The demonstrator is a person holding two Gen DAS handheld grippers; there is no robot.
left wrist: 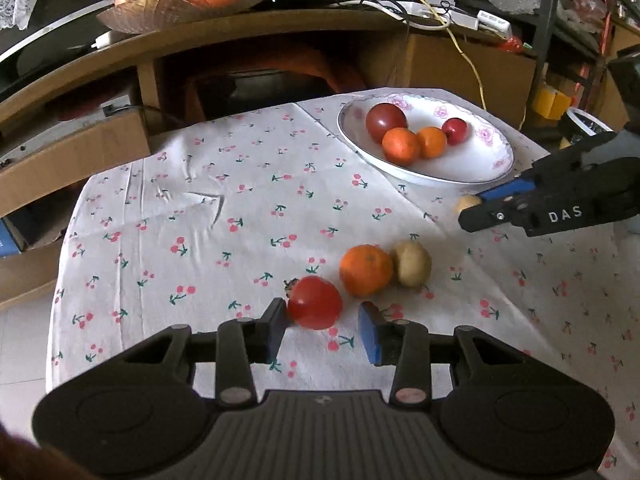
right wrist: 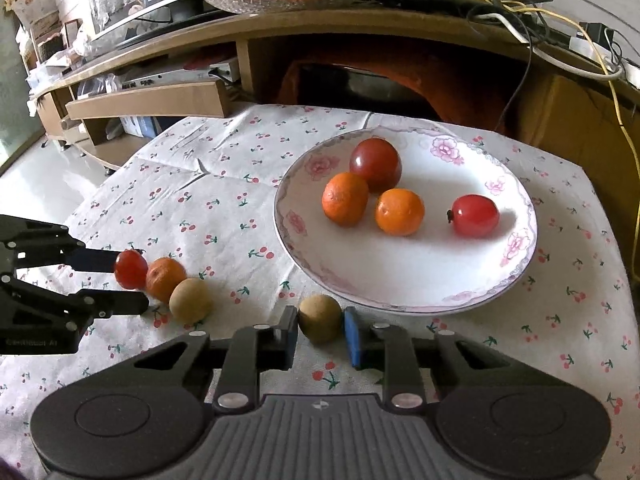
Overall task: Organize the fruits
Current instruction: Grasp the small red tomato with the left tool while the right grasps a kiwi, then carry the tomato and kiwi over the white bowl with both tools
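Plate (right wrist: 516,276) far right holds four fruits. Orange (left wrist: 366,270) and kiwi (left wrist: 412,264) touch just beyond my left gripper (left wrist: 324,326), open around red tomato (left wrist: 315,302). Right gripper (right wrist: 320,330) open, straddling second kiwi (right wrist: 320,318) beside plate rim.

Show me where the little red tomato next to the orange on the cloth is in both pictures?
Left wrist view: the red tomato sits low in the middle, between the open fingers of the left gripper.
Right wrist view: the same tomato is at the far left, between those same fingers.
Shared landmark: the orange right beside it, with a brown kiwi next.
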